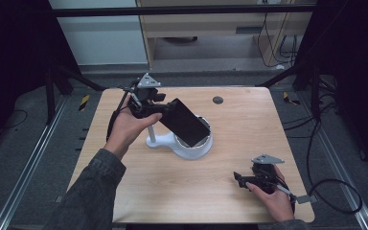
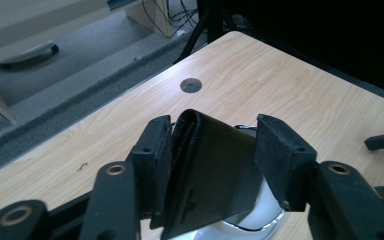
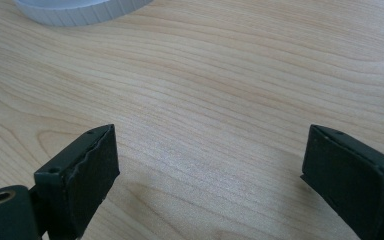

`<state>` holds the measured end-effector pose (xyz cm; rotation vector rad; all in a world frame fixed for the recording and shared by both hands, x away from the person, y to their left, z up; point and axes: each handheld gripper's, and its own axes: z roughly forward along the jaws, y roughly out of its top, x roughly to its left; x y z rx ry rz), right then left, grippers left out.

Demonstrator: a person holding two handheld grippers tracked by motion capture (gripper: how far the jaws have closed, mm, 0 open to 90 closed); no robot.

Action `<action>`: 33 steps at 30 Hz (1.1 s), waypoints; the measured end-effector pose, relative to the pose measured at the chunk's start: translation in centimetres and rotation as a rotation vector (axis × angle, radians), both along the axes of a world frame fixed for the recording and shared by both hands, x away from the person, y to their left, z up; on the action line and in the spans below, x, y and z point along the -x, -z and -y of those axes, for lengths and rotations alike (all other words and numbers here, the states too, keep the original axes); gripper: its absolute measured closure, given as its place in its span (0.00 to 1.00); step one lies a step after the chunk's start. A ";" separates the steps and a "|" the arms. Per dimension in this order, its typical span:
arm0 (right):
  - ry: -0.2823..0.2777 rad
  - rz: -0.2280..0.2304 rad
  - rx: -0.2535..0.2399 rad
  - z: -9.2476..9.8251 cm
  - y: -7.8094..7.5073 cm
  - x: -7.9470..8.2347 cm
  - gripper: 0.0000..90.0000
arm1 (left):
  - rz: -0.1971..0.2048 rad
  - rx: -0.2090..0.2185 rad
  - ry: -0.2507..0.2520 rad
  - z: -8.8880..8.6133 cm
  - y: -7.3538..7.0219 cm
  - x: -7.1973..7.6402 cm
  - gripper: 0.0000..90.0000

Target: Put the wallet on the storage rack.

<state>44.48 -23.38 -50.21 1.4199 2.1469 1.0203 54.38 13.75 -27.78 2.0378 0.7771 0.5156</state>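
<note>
The left gripper (image 1: 165, 108), at ten o'clock on the table (image 1: 239, 143), stands released around the tilted black wallet (image 1: 184, 122) leaning in the white bowl (image 1: 194, 146), while the right gripper (image 1: 242, 179), at five o'clock, gapes empty.

From my seat, the one real obstacle on the light wooden tabletop (image 1: 230, 158) is the white round-based stand with its thin upright post (image 1: 184, 143), sitting near the middle, slightly toward the left edge. A flat black wallet (image 1: 184, 122) leans out of it toward the far left corner, blocking the air above. A small grey round plug (image 1: 217, 100) near the far edge lies flush. The right half and the near edge give open passage.
</note>
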 end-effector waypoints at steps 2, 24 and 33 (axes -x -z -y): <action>0.000 0.002 0.001 0.0 0.0 0.0 0.09 | 0.007 0.000 0.014 -0.1 0.0 0.8 0.52; 0.014 -0.003 0.022 0.0 0.2 0.0 0.05 | -0.044 -0.054 0.151 1.0 6.5 7.9 0.13; -0.001 0.002 0.039 -0.2 0.3 0.0 0.05 | -0.093 -0.060 0.151 0.2 11.4 9.2 0.10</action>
